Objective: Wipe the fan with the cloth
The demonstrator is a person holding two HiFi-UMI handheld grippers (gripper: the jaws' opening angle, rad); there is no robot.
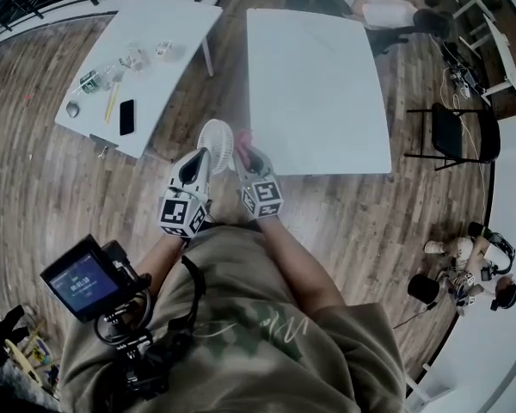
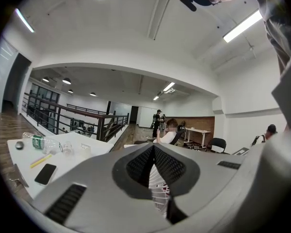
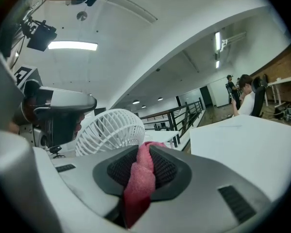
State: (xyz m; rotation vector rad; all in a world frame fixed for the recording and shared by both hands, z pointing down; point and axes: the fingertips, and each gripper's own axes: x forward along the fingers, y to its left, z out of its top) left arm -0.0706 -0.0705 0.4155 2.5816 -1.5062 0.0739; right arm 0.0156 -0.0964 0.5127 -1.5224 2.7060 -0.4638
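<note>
A small white fan (image 1: 217,138) is up in the air in front of me, over the wooden floor between two tables. My left gripper (image 1: 204,158) is shut on it; in the left gripper view the white grille (image 2: 157,186) shows between the closed jaws (image 2: 153,152). My right gripper (image 1: 244,153) is shut on a pink cloth (image 1: 243,135), just right of the fan. In the right gripper view the cloth (image 3: 140,178) bulges out between the pads (image 3: 144,154). The fan (image 3: 111,127) stands close ahead to the left, with the left gripper (image 3: 63,106) behind it.
A large white table (image 1: 318,84) stands ahead on the right. Another white table (image 1: 168,24) at the left carries a phone (image 1: 126,116), bottles and a pencil. A black chair (image 1: 451,132) is at the right, and a seated person (image 1: 387,11) beyond the table.
</note>
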